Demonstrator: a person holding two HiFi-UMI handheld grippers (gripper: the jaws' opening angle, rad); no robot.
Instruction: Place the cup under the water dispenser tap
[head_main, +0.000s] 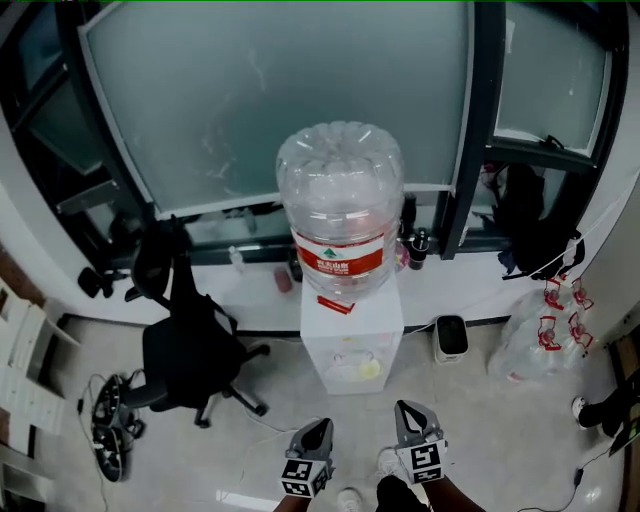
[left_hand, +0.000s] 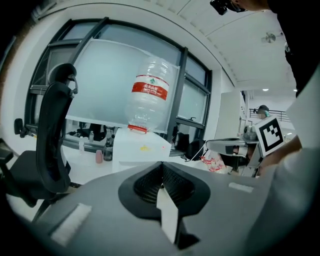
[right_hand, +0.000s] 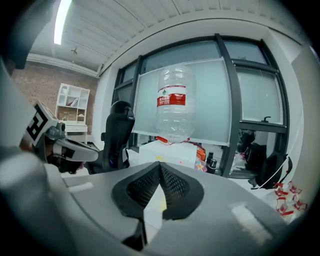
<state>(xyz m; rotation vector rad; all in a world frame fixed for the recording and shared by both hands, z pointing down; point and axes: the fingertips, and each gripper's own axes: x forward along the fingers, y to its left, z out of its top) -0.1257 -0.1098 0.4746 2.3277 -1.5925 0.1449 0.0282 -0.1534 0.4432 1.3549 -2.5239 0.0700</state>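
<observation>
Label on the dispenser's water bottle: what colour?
Red label with white print, on the clear water bottle; the head view shows it best.

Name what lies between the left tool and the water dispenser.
Only bare floor separates the left tool from the water dispenser, as the head view shows.

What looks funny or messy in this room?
The red-and-white sticker on the water dispenser, just below the bottle, sits crooked. Also, the left gripper and right gripper are both shut on nothing.

My left gripper (left_hand: 161, 166) has its jaws together, holding nothing; the dispenser (left_hand: 139, 150) stands ahead, chair (left_hand: 52, 142) left.
</observation>
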